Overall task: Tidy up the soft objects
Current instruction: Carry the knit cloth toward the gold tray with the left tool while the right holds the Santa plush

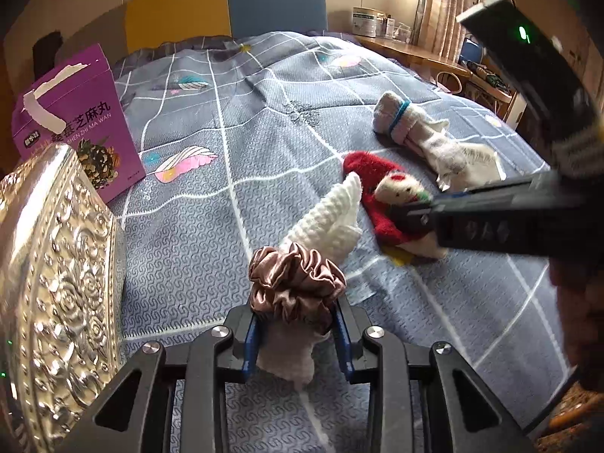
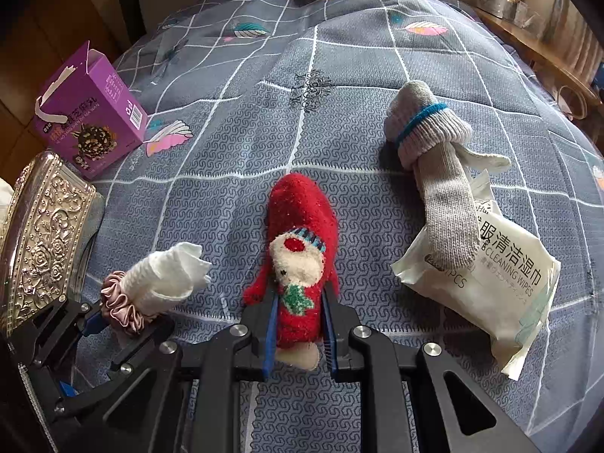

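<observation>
Right wrist alone shows wipes pack [image 2: 502, 287]; right claw [image 2: 300, 324] clamps red sock [image 2: 302, 234].

Right gripper [image 2: 300, 324] was clamped on the red plush sock [image 2: 302, 249], bear face up, on the grey checked bedspread [image 2: 339, 120]. Left gripper [image 2: 107, 319] at lower left gripped a white rolled cloth [image 2: 166, 279] ringed by a pink scrunchie [image 2: 120, 307]. Grey rolled socks [image 2: 434, 151] lay partly on a wipes pack [image 2: 502, 290]. Purple box [image 2: 90, 120] and embossed silver box [image 2: 41, 241] stood at left.
</observation>
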